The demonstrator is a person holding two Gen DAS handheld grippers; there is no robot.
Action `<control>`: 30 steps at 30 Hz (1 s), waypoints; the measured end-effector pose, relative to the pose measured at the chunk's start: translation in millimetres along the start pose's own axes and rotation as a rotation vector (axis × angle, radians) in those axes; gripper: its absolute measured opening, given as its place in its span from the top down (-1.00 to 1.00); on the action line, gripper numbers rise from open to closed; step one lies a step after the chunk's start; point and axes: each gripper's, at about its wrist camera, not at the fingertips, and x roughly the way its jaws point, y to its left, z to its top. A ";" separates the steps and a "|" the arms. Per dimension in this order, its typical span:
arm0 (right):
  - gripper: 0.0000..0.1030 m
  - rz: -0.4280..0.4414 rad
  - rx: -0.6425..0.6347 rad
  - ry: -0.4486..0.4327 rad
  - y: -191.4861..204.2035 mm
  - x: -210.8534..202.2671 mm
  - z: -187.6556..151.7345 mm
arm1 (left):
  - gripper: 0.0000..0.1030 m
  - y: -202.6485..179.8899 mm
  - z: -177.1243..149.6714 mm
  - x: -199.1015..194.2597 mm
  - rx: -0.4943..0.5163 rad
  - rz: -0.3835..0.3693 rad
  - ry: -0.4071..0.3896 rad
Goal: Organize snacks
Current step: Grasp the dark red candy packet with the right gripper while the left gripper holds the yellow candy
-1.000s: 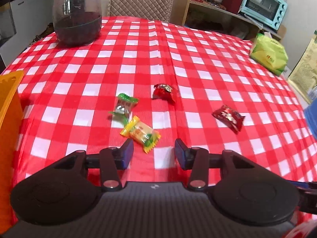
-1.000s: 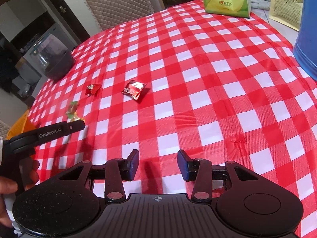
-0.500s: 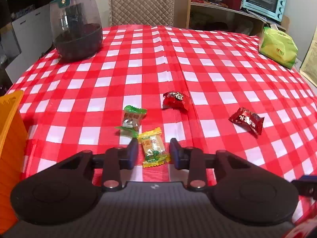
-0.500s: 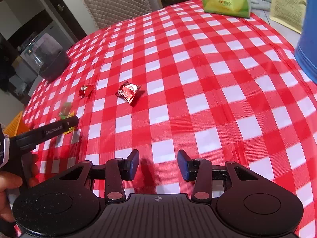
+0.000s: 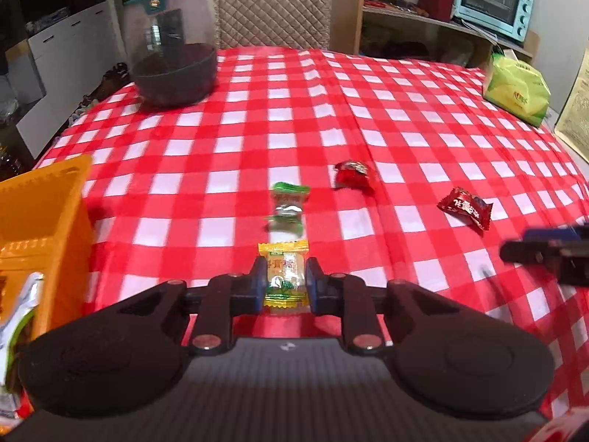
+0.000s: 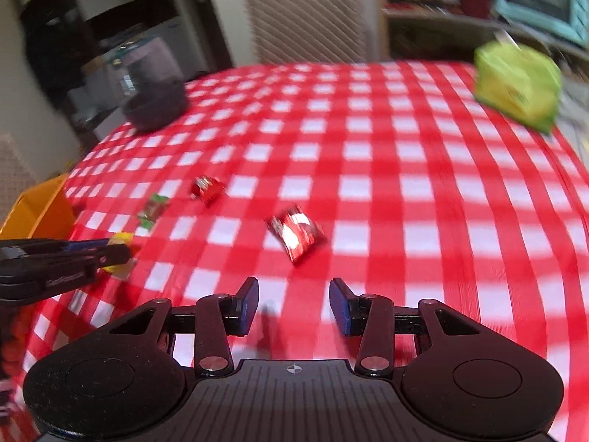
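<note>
My left gripper point(image 5: 285, 283) has its jaws closing tight on a yellow wrapped candy point(image 5: 285, 276), the blue pads pressing on both its sides just above the red checked tablecloth point(image 5: 228, 140). Beyond it lie a green candy point(image 5: 289, 202), a crumpled red candy point(image 5: 351, 174) and a flat red candy point(image 5: 465, 208). In the right wrist view my right gripper point(image 6: 293, 305) stands open with nothing between its fingers, a short way in front of the flat red candy point(image 6: 296, 232). The left gripper point(image 6: 117, 254) with the yellow candy point(image 6: 121, 238) shows at that view's left edge.
An orange basket point(image 5: 48, 199) holding a snack packet point(image 5: 14, 313) stands at the table's left edge. A dark-based clear jar point(image 5: 171, 55) sits at the back left, and a green bag point(image 5: 517, 84) at the back right. A quilted chair point(image 5: 272, 3) stands behind the table.
The left gripper slid forward around the yellow candy and closed on it. The right gripper rolled and swung towards the flat red candy, staying open.
</note>
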 end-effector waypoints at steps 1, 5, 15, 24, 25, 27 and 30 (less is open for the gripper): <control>0.16 0.007 -0.025 -0.009 0.7 2.7 3.5 | 0.61 3.1 -0.1 -2.9 -0.007 0.001 -0.003; 0.17 0.033 -0.117 -0.026 2.9 18.6 18.4 | 0.61 12.1 -0.4 -13.8 -0.032 0.005 -0.009; 0.17 0.020 -0.300 0.038 11.0 59.2 32.6 | 0.61 21.5 -4.8 -33.6 -0.054 0.007 -0.020; 0.51 0.009 -0.349 0.060 19.1 65.7 28.5 | 0.61 20.8 -8.4 -44.4 -0.053 0.007 -0.026; 0.51 0.007 -0.344 0.055 20.0 63.0 27.5 | 0.61 20.8 -8.6 -46.3 -0.053 0.006 -0.028; 0.52 0.016 -0.320 0.051 21.6 55.8 26.5 | 0.61 20.6 -8.4 -49.8 -0.052 0.005 -0.033; 0.52 0.026 -0.294 0.025 27.1 41.0 26.4 | 0.61 19.6 -8.5 -55.9 -0.051 -0.001 -0.041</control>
